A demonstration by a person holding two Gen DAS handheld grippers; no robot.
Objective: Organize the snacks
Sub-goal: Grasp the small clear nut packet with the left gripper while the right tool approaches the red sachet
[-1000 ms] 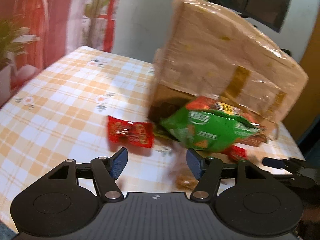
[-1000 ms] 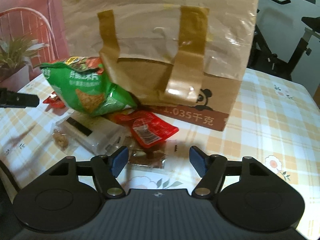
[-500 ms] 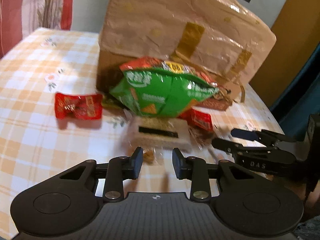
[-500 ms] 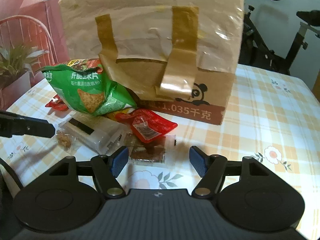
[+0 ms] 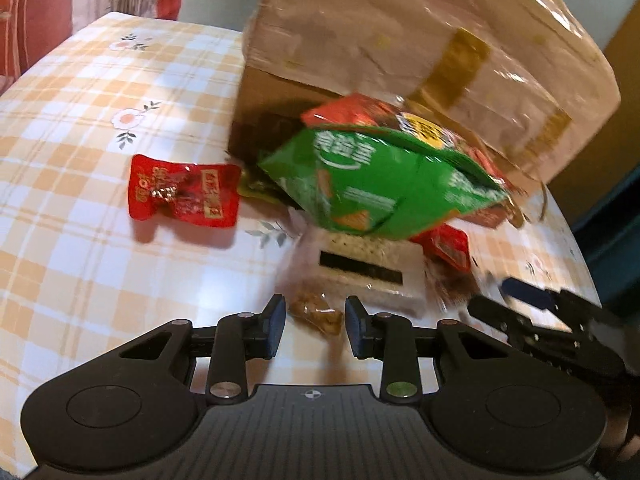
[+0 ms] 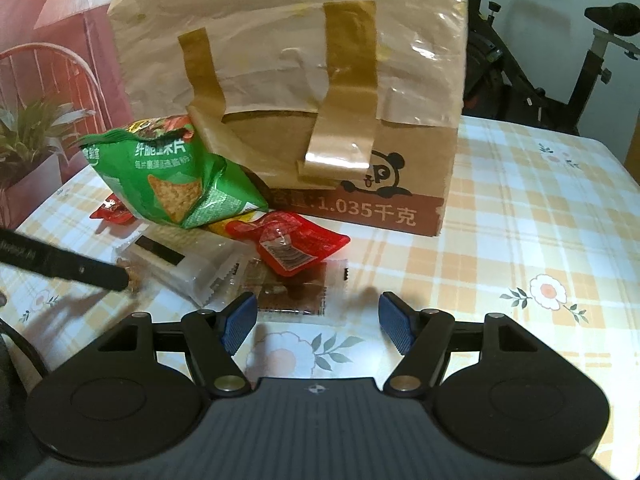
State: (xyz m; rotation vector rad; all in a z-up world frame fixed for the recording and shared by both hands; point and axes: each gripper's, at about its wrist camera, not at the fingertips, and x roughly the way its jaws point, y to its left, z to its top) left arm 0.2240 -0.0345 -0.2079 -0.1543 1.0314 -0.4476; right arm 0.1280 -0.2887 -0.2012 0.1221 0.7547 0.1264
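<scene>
Organizing has barely begun. The snacks lie heaped at frame centre against the cardboard box (image 6: 360, 128) (none sorted yet). The left tool (image 5: 315, 322), jaws just narrowed, brackets a small brown packet (image 5: 316, 314) without pressing it. The right tool (image 6: 318, 320) stands open, empty.

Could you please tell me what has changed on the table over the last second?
The left gripper swung towards the snack pile and its jaws narrowed around the small clear packet of brown snack, not visibly pinching it. The right gripper stayed wide open; the green chip bag and taped cardboard box stayed put.
</scene>
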